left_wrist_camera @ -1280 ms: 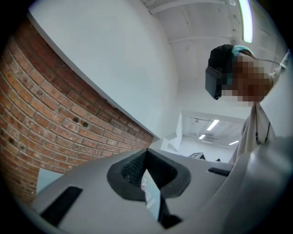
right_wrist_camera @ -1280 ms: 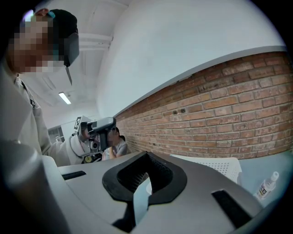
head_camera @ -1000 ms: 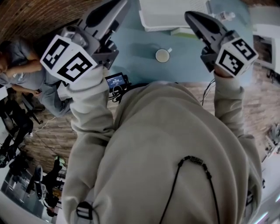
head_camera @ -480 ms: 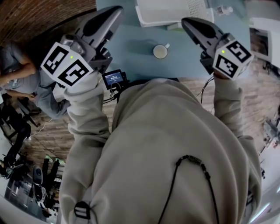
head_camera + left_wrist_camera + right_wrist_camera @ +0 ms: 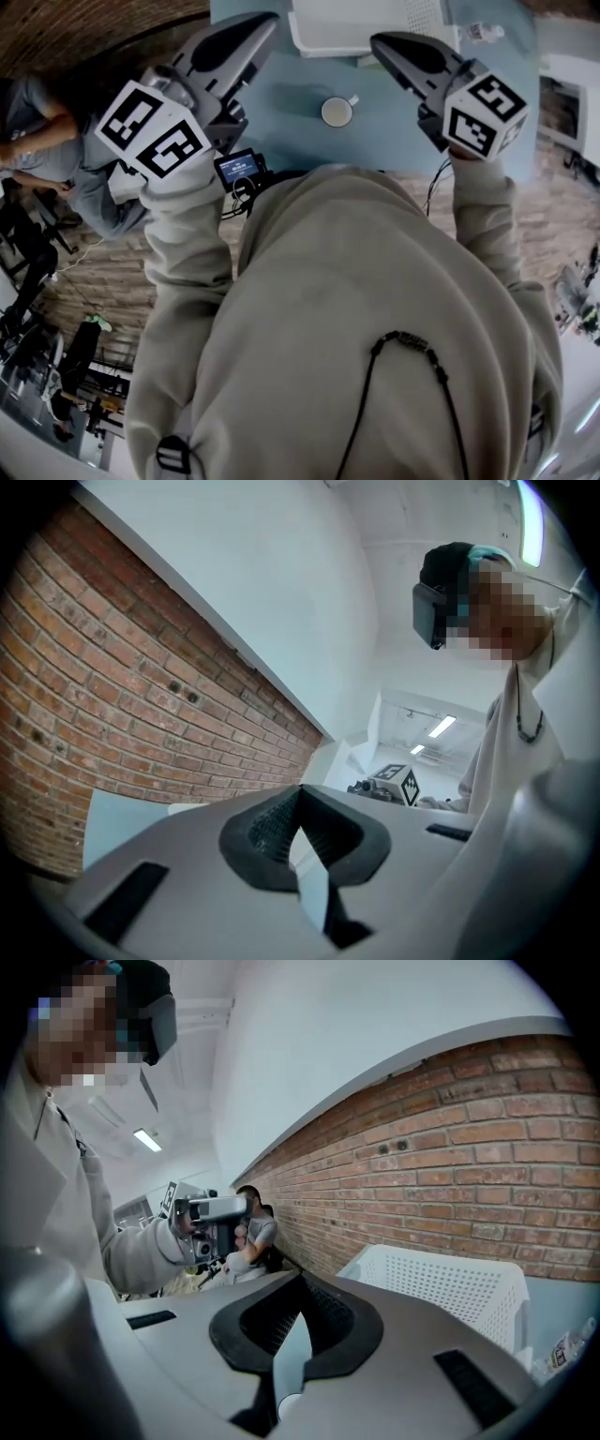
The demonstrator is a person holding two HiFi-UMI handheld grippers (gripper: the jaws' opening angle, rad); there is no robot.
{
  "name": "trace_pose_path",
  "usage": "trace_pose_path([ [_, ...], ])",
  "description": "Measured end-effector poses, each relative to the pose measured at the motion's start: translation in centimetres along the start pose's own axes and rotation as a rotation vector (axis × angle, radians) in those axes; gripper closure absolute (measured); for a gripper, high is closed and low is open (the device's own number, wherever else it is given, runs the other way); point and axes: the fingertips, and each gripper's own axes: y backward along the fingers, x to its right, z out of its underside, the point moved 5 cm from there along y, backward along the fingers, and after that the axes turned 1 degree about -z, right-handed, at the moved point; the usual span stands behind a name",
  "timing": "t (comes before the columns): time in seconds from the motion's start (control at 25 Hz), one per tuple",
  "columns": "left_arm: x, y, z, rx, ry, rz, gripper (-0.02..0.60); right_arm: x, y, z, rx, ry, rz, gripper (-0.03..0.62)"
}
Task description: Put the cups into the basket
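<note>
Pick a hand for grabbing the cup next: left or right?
Right, likely. The right tongs sit nearer the cup, its handle faces that side, and their camera sees the basket. The left tongs are farther off. Both are shut and empty.

You see a white cup (image 5: 336,112), cream inside, upper centre of the head view. The table (image 5: 281,117) around it is flat pale blue. The basket (image 5: 361,23) at the top edge is white, with rows of small holes in your right gripper view. Your left gripper (image 5: 262,21) and right gripper (image 5: 380,42) are grey with black ribbed pads (image 5: 262,832). Each carries a cube (image 5: 155,131) of black-and-white square markers. Your hoodie (image 5: 356,309) is beige, its cord (image 5: 412,339) black. The brick wall (image 5: 112,696) is red-brown with pale mortar lines. The floor (image 5: 562,206) at right is a brownish plank pattern.
</note>
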Motion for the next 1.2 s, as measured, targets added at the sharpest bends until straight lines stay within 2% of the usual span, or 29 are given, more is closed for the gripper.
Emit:
trace_pose_path([
  [0.24,-1.0,0.1,1.1,-0.007,0.024,-0.024,0.584,0.3,-1.2,1.0,-0.046,0.026,-0.055,0.582],
  [0.76,-3.2,0.3,3.9,-0.023,0.086,-0.069,0.584,1.8,-4.3,4.2,-0.144,0.032,-0.102,0.582],
  [1.2,-5.4,1.2,6.9,-0.026,0.151,-0.133,0.584,3.2,-7.5,10.0,-0.296,0.056,-0.146,0.579],
])
